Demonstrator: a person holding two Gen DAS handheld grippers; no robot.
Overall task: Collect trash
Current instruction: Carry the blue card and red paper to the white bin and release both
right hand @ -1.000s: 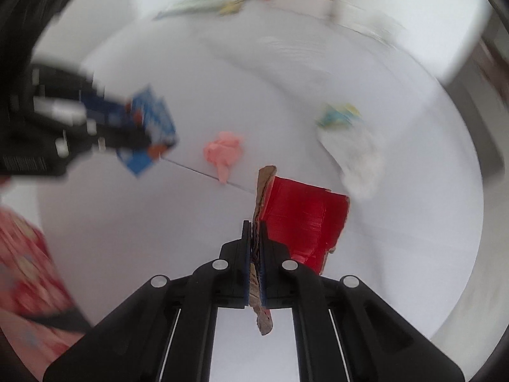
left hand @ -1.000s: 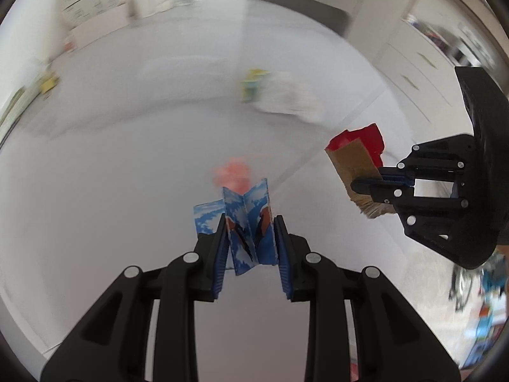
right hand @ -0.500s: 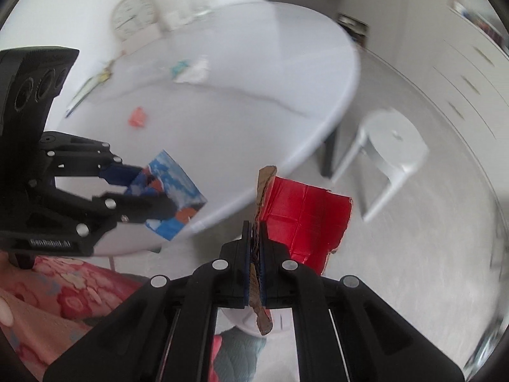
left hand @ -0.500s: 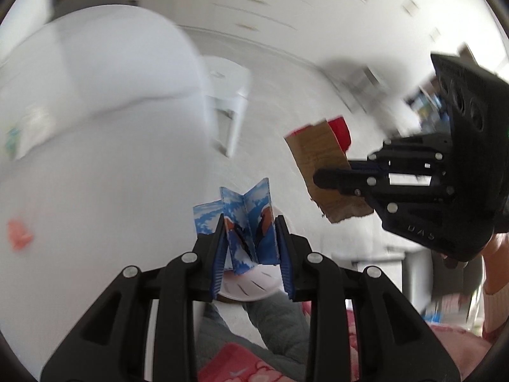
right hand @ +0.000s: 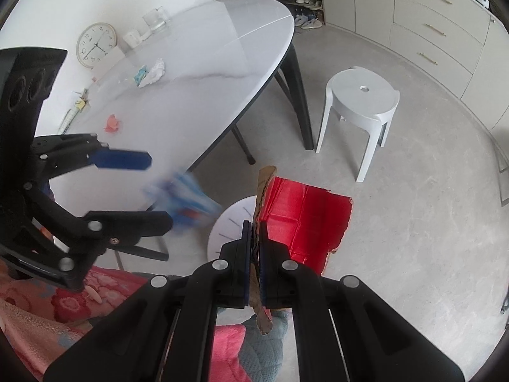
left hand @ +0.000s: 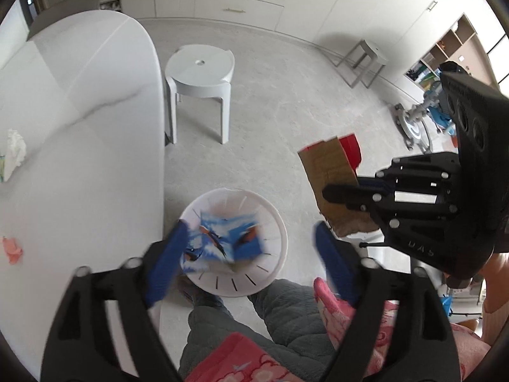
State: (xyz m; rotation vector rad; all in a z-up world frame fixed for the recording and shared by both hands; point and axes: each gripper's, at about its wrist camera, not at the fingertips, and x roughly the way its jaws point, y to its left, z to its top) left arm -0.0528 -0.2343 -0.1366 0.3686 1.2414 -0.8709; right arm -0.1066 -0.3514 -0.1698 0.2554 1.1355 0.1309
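Note:
My left gripper [left hand: 251, 238] is open above a white trash bin [left hand: 273, 273] on the floor. A blue printed wrapper [left hand: 222, 238], blurred, is loose between the open fingers, over the bin's mouth; it also shows in the right wrist view [right hand: 184, 200]. My right gripper [right hand: 254, 238] is shut on a red-and-brown cardboard piece [right hand: 305, 216], held in the air to the right of the bin [right hand: 229, 222]. On the white table [right hand: 197, 73] lie a pink scrap [right hand: 113, 124] and a crumpled white tissue [right hand: 154, 70] with a teal wrapper.
A white plastic stool [right hand: 362, 102] stands on the grey floor right of the table. A clock [right hand: 95, 44] and glass [right hand: 156, 20] stand at the table's far side. My legs [left hand: 254, 324] are just below the bin. Cabinets line the far wall.
Both grippers swung from the table to the bin on the floor. My left gripper has opened and let go of the blue wrapper, which is dropping. The right still holds the cardboard.

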